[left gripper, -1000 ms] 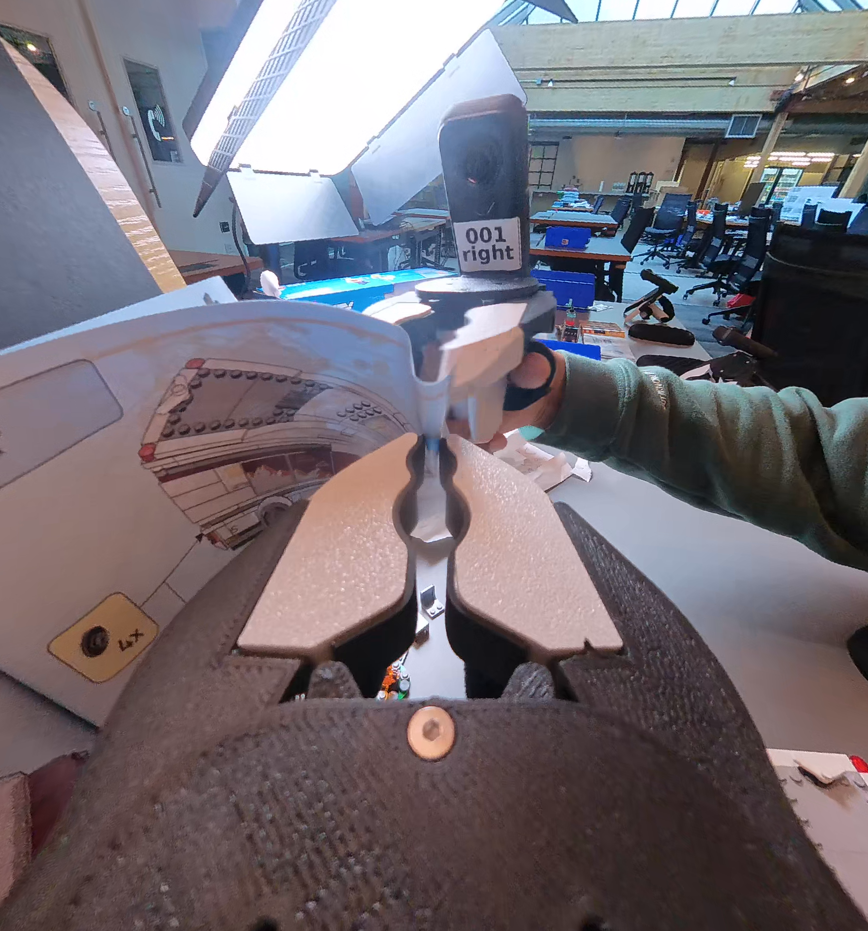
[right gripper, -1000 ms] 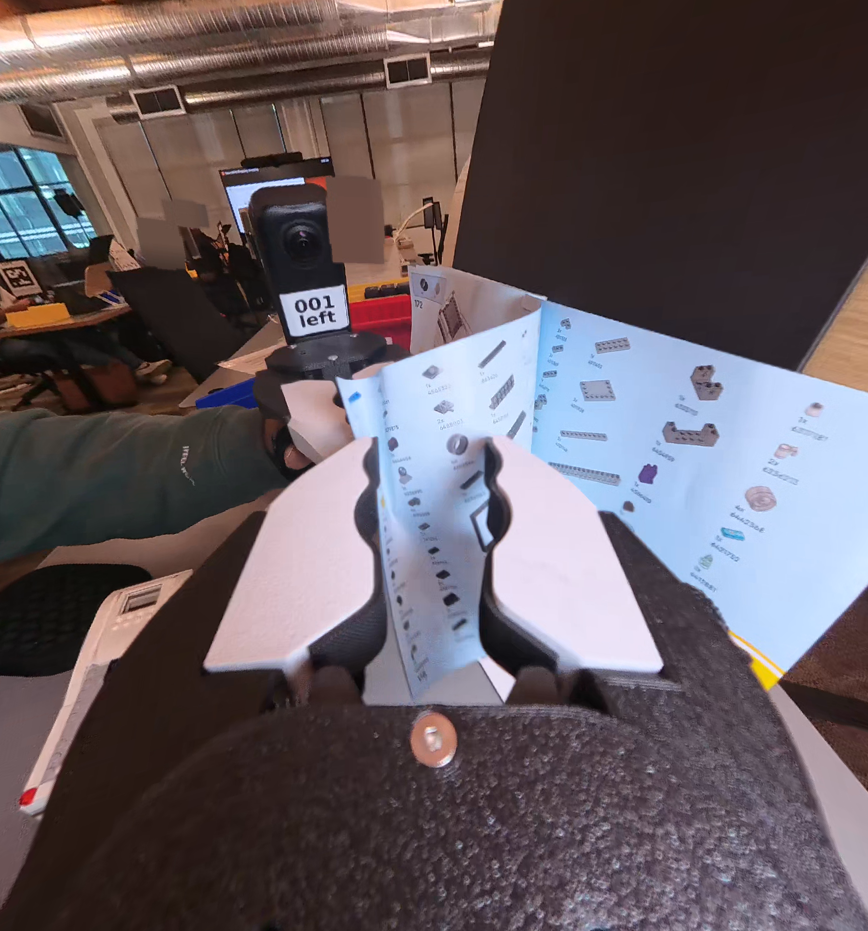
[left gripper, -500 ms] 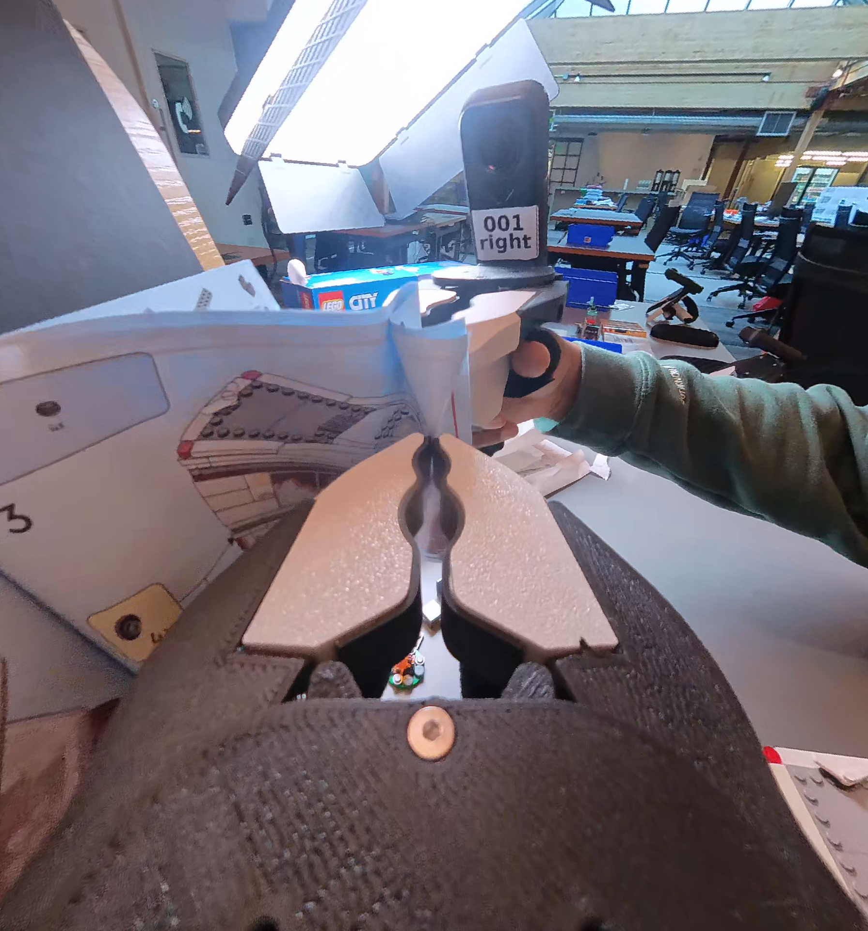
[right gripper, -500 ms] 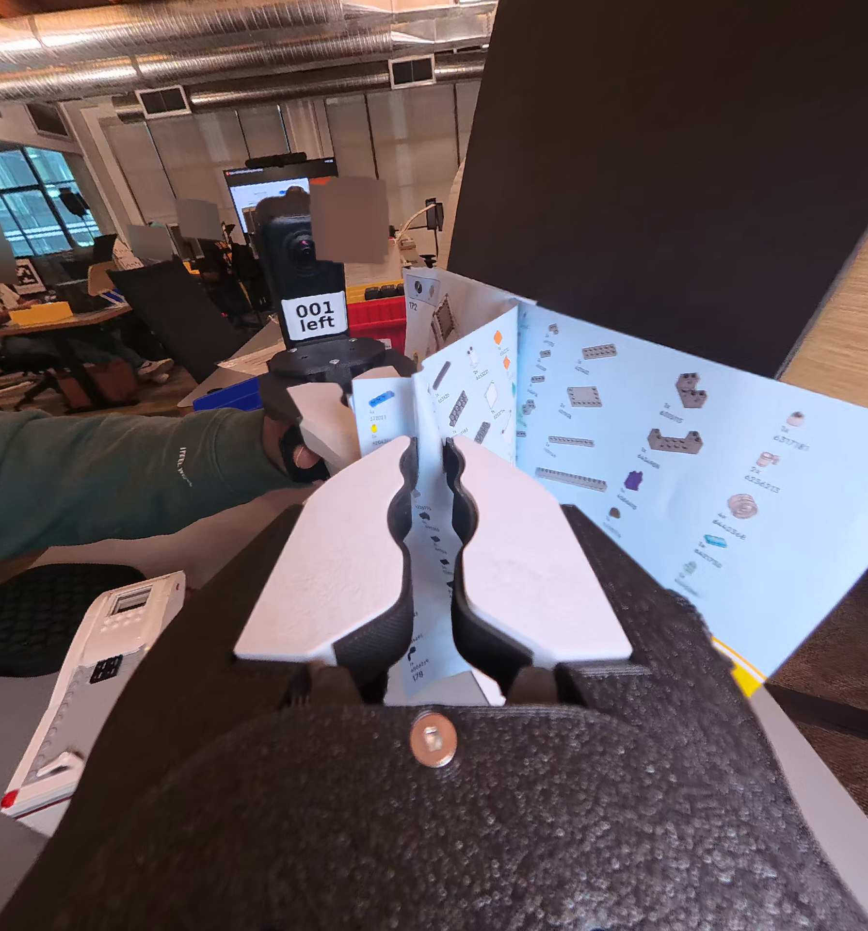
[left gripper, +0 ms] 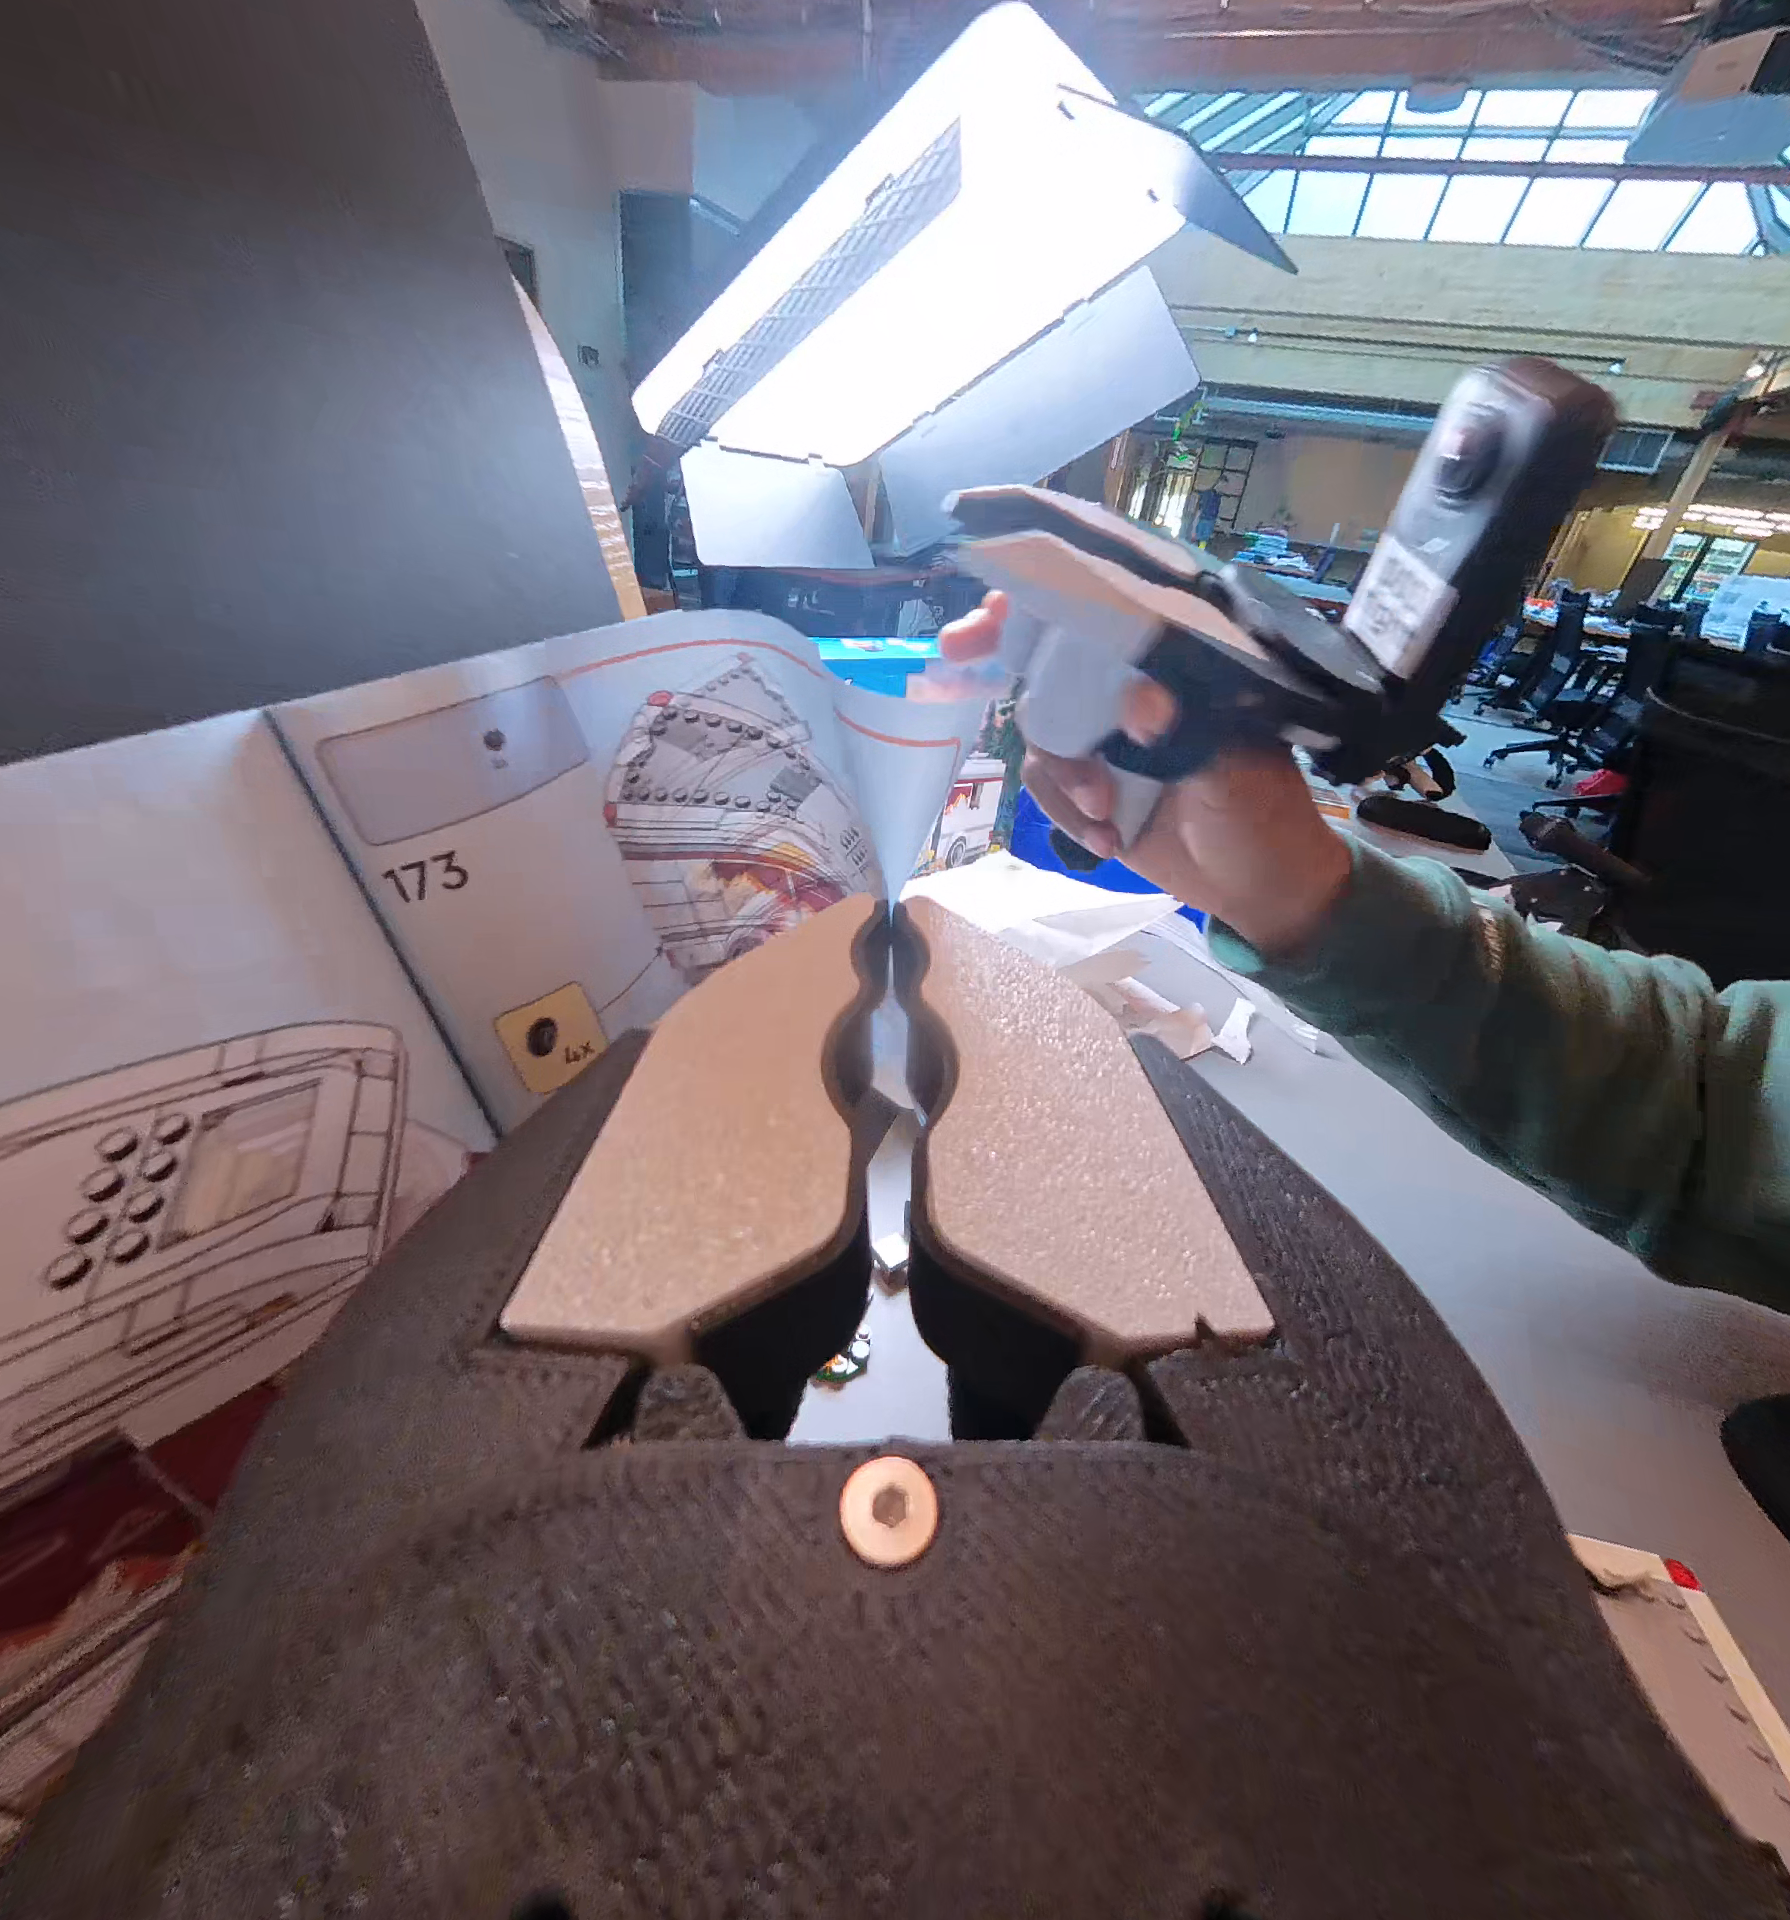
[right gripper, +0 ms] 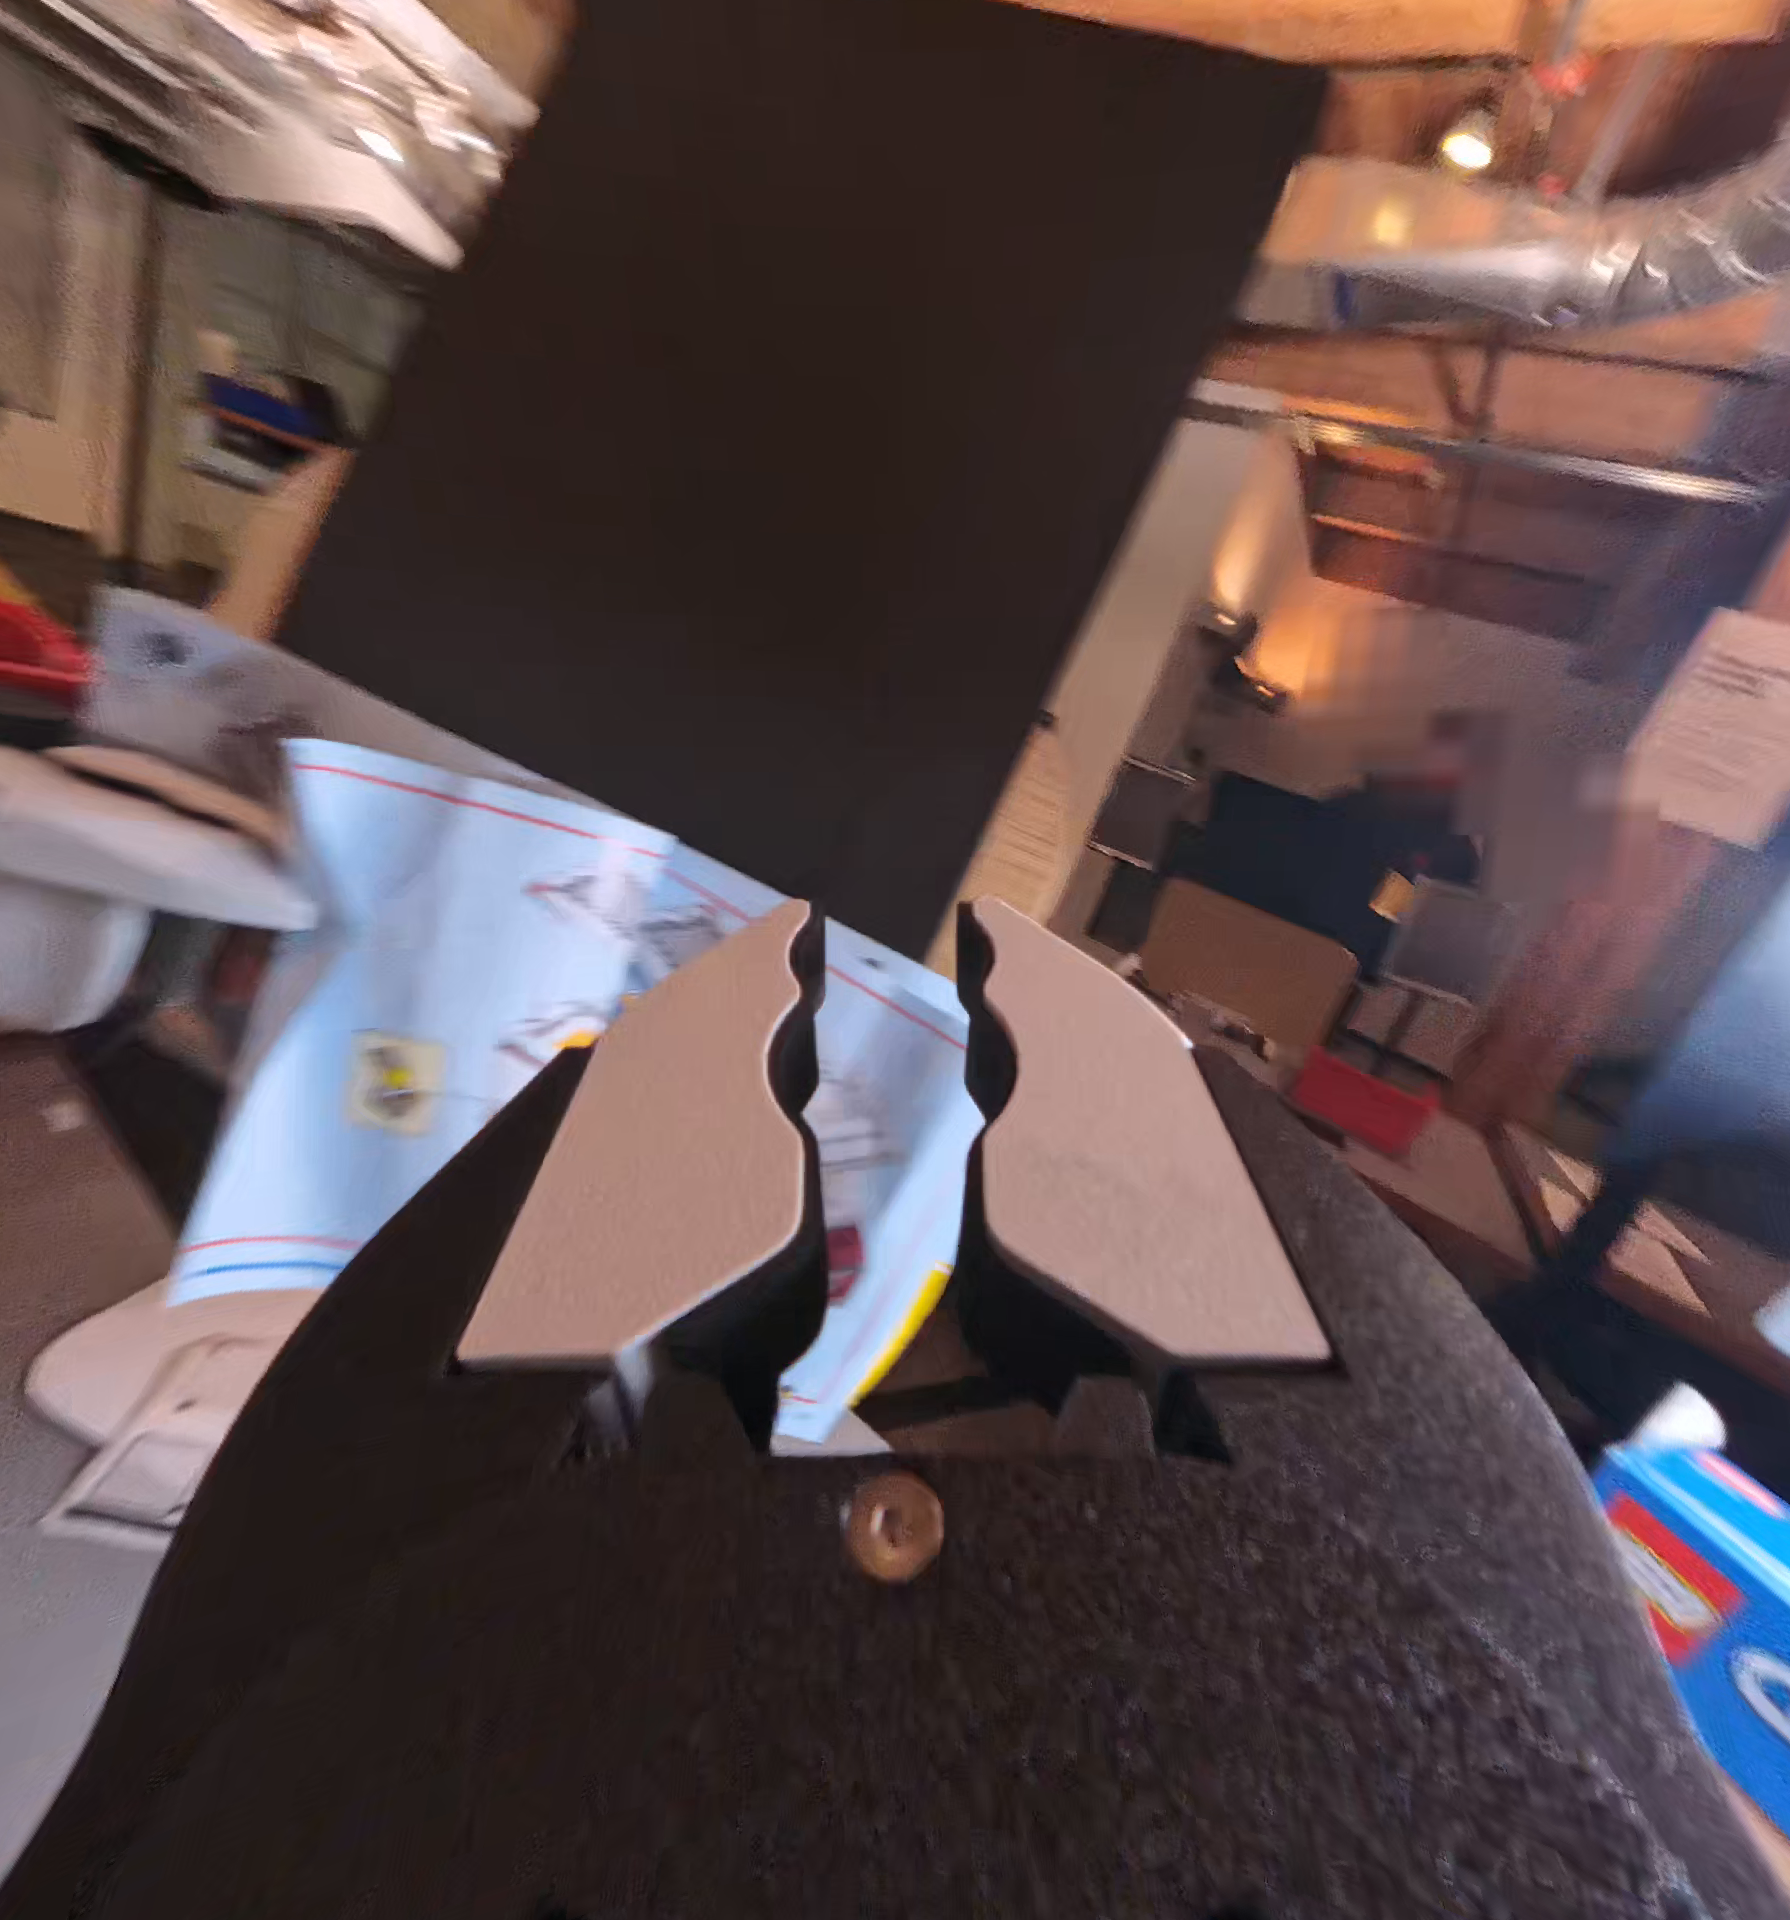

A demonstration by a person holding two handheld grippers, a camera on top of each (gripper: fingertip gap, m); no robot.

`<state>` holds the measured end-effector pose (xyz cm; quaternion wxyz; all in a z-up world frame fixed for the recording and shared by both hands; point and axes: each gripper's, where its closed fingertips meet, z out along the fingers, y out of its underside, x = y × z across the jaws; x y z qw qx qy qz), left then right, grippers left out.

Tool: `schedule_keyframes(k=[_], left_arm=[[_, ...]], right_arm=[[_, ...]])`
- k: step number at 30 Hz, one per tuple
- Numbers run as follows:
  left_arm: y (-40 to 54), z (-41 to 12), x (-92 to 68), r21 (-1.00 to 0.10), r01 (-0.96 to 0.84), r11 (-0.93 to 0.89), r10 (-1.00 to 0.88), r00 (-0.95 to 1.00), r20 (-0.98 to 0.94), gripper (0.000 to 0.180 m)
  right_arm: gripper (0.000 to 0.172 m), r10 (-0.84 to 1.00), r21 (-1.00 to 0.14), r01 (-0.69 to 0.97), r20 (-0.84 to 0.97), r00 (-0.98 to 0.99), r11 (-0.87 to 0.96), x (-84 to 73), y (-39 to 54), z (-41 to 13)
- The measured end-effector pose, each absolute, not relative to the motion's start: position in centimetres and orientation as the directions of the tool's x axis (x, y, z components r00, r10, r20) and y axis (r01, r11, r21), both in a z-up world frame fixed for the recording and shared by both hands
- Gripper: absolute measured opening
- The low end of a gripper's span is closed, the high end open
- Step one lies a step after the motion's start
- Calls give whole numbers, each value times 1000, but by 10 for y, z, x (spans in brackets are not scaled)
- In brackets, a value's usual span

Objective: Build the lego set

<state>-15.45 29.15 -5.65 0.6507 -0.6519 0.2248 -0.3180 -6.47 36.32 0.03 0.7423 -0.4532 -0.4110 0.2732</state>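
Behind the grey table, a studio light is shining. Left claw is pinching an instruction booklet page; right claw is standing apart, lifted beside it.

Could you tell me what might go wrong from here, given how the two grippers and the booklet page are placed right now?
1. The left gripper pinches only a thin edge of the booklet page, which curls sharply; a pull could tear or crease it.
2. The right gripper has its jaws apart and lifted off the paper, so the page hangs from one pinch and may slip.
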Motion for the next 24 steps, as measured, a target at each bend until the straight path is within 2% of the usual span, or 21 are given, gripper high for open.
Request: schedule_keyframes(k=[2, 3, 5, 9, 11, 16, 21, 24], left_arm=[[288, -55, -160, -992, 114, -48, -701, 704, 114, 0], [286, -53, -162, -993, 110, -44, -698, 707, 110, 0], [278, -49, -168, -993, 113, -39, -694, 712, 108, 0], [254, -41, -186, -994, 108, -31, -681, 726, 100, 0], [240, -36, -198, -995, 97, -18, -664, 742, 85, 1], [206, -12, -233, -994, 111, 17, -577, 813, 81, 3], [172, 1, -276, -992, 91, 87, -309, 949, 61, 5], [159, -12, -275, -996, 34, 88, -224, 974, 14, 5]], right_arm=[[13, 852, -895, -5, 424, 306, 447, -91, 316, -17], [17, 874, -906, 65, 422, 243, 419, -104, 308, -32], [32, 873, -895, 198, 437, 215, 399, -122, 315, -59], [30, 909, -902, 283, 382, 167, 326, -153, 331, -92], [27, 894, -879, 305, 424, 148, 366, -171, 326, -98], [26, 836, -843, 356, 497, 234, 402, -214, 315, -97], [34, 723, -780, 431, 605, 333, 454, -234, 321, -100], [38, 692, -767, 445, 626, 361, 462, -239, 321, -102]])
